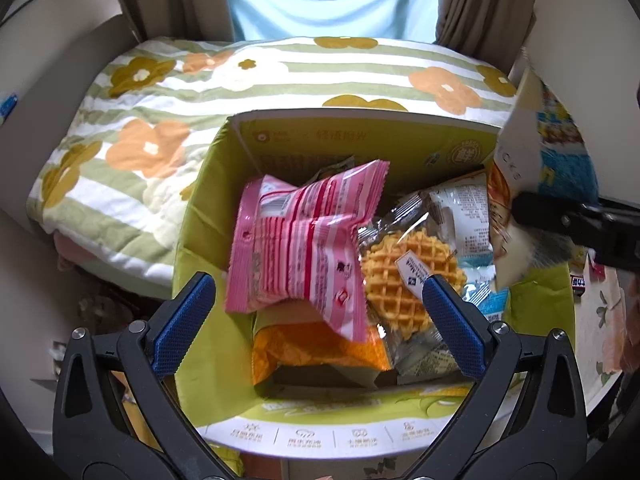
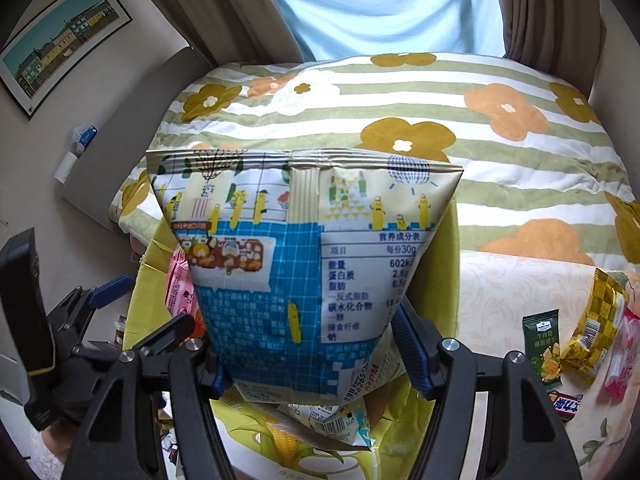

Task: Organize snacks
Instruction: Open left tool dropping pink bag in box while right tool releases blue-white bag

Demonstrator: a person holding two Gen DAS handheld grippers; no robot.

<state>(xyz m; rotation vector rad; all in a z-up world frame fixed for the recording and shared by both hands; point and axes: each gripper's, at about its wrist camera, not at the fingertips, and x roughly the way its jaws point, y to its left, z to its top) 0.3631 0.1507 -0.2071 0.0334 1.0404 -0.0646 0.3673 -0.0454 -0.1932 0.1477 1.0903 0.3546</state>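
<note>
A green cardboard box (image 1: 208, 200) holds several snacks: a pink striped packet (image 1: 304, 240), a waffle in clear wrap (image 1: 404, 280), an orange pack (image 1: 316, 348) and a white packet (image 1: 460, 216). My left gripper (image 1: 316, 304) is open and empty just above the box's near side. My right gripper (image 2: 308, 344) is shut on a big blue and cream snack bag (image 2: 296, 248) and holds it upright over the box (image 2: 444, 320). That bag also shows at the right of the left wrist view (image 1: 548, 148), with the right gripper's black finger (image 1: 560, 220).
A flowered, green-striped quilt (image 1: 280, 76) lies behind the box. On the cream tablecloth (image 2: 512, 288) to the right lie a dark green packet (image 2: 544, 348), a yellow packet (image 2: 596, 324), a pink packet (image 2: 624, 360) and a chocolate bar (image 2: 566, 404).
</note>
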